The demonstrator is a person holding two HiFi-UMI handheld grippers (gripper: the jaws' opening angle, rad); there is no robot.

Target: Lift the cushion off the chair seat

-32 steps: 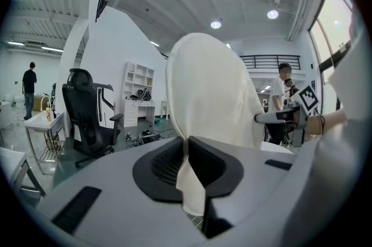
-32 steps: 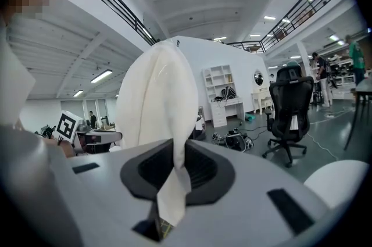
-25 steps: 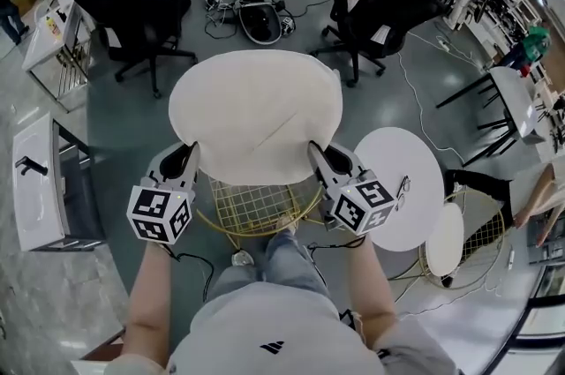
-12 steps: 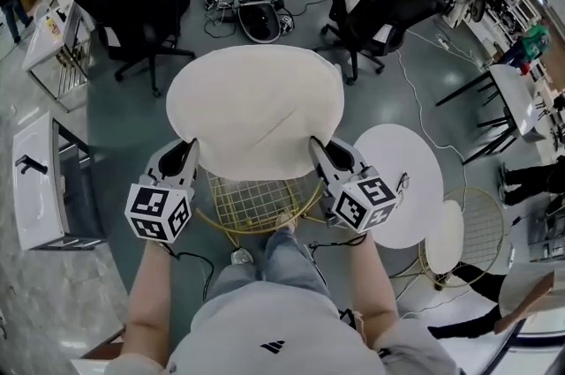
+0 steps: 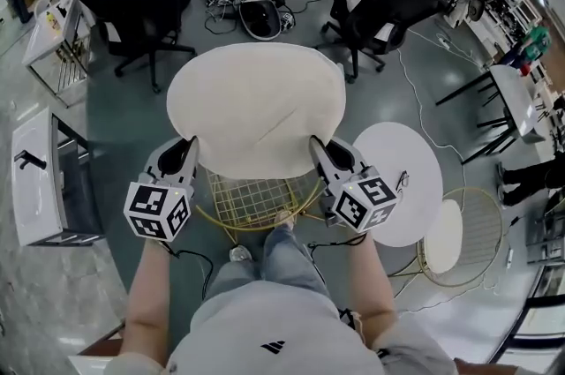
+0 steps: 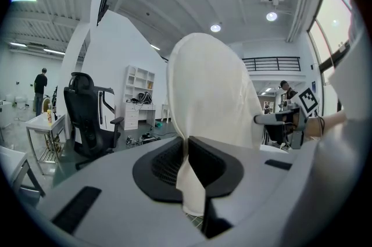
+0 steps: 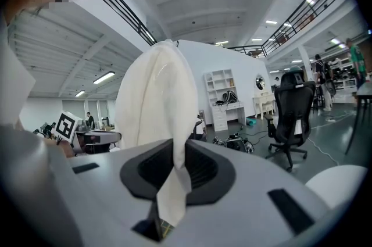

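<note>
The head camera looked steeply down on the cushion [image 5: 256,108] from above. Cameras behind the left tongs [image 6: 187,144] and right tongs [image 7: 174,150] looked nearly level, hard against the cushion's near edge. All three views shared the cushion.

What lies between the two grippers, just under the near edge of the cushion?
In the head view, the gold wire chair seat shows between the left gripper and the right gripper, below the cushion they pinch.

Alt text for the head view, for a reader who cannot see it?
A person holds a round cream cushion by its near edge, the left gripper and right gripper each shut on it, over a gold wire chair seat. A round white table stands at right.
</note>
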